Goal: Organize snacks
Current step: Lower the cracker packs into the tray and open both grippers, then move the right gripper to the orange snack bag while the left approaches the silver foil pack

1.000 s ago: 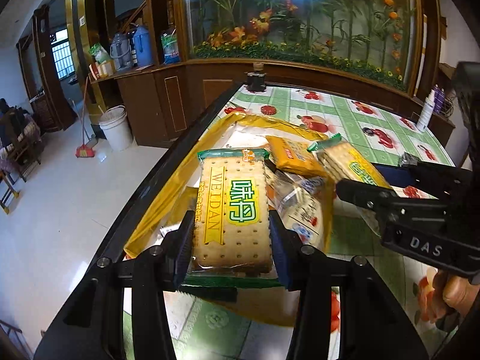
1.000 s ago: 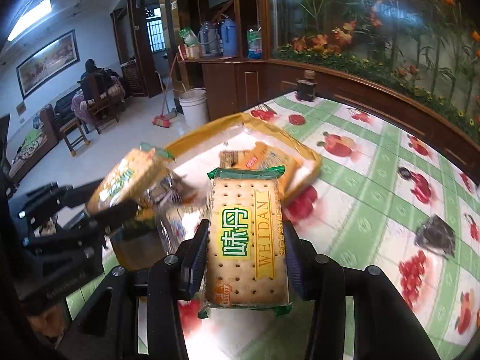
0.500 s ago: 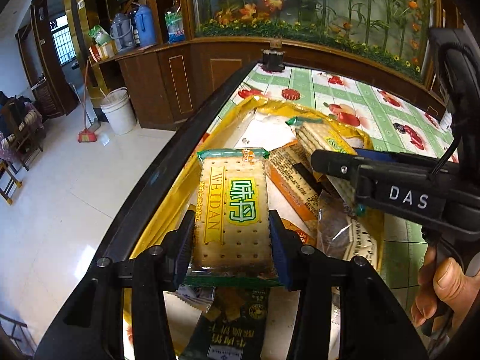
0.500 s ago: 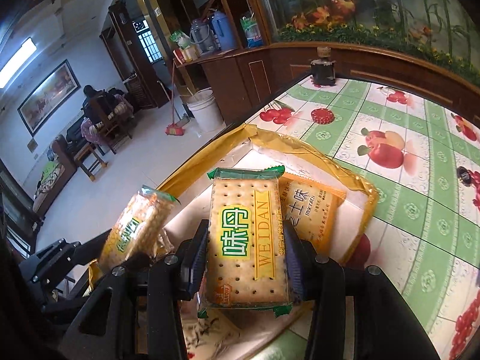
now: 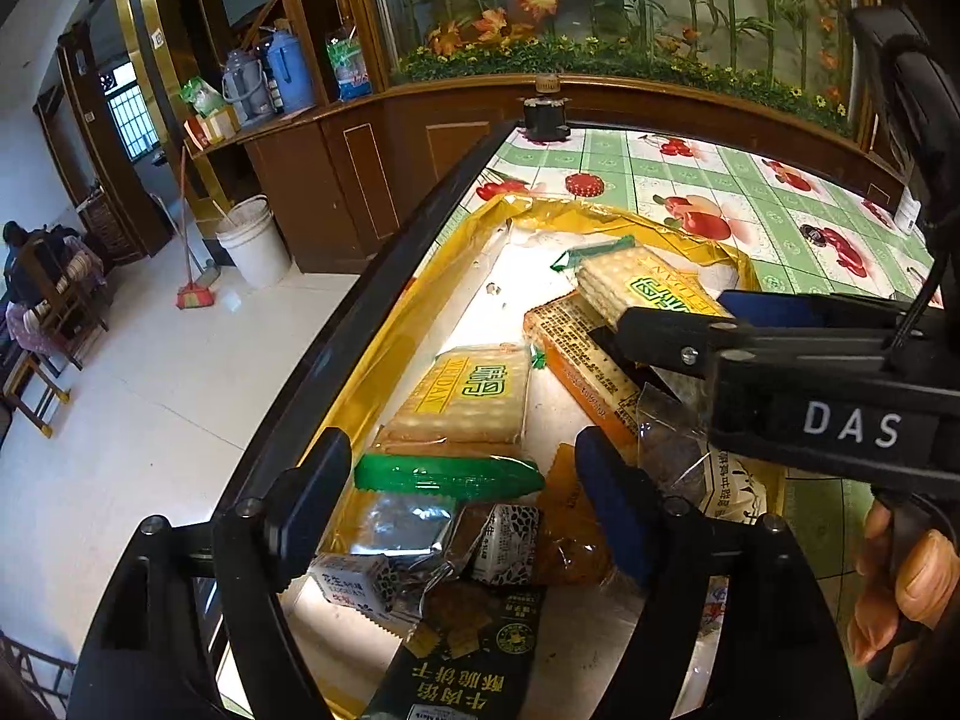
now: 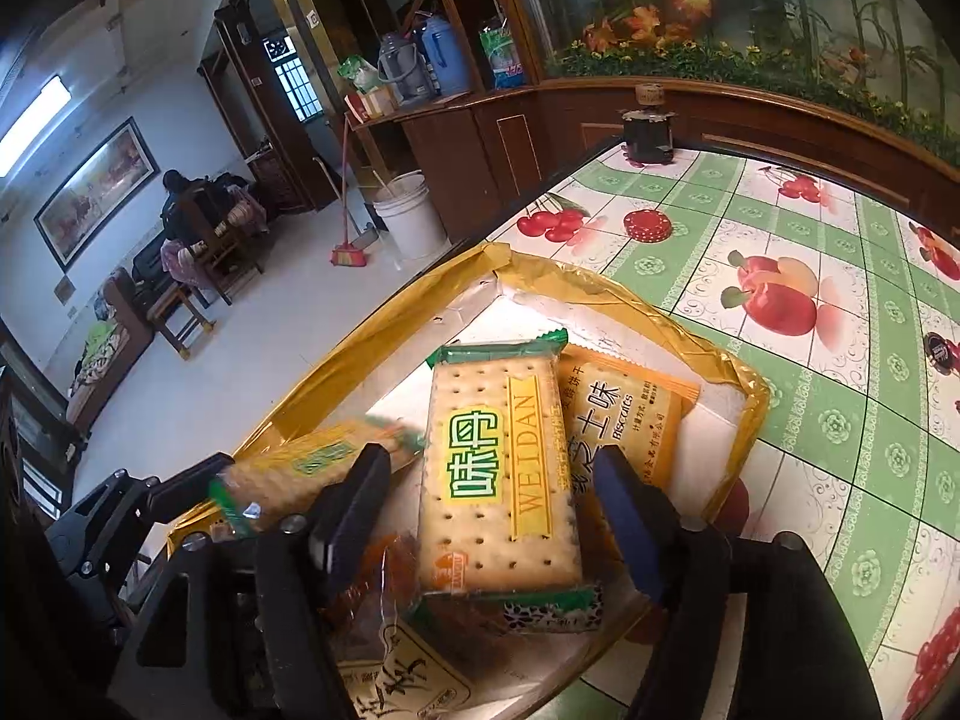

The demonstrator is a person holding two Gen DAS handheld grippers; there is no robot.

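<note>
Each cracker pack is a light, rigid stack of thin biscuits in a slick clear film wrapper with green crimped ends; the contents are brittle, so grip force should be low and applied across the two long edges at mid-length, never on the flat printed face or the loose end seals, which would slip or tear. The left gripper stands wide open with nothing between its fingers; the cracker pack it faces lies flat just ahead of the fingertips, inside the gold-lined box, resting on top of other wrappers. The right gripper is also spread, and its pads appear clear of the second cracker pack, which sits between the fingers, leaning on an orange biscuit pack in the same box; whether either pad touches the wrapper cannot be confirmed. Both packs show pale, dotted crackers under a yellow band with green lettering. The box sits at the near edge of the table, which carries a green and white fruit-print cloth. Other items in the box include a dark green pack and small foil and clear sachets. Judged from this layout, both packs are deposited, and any regrasp should approach from above along the long axis.
</note>
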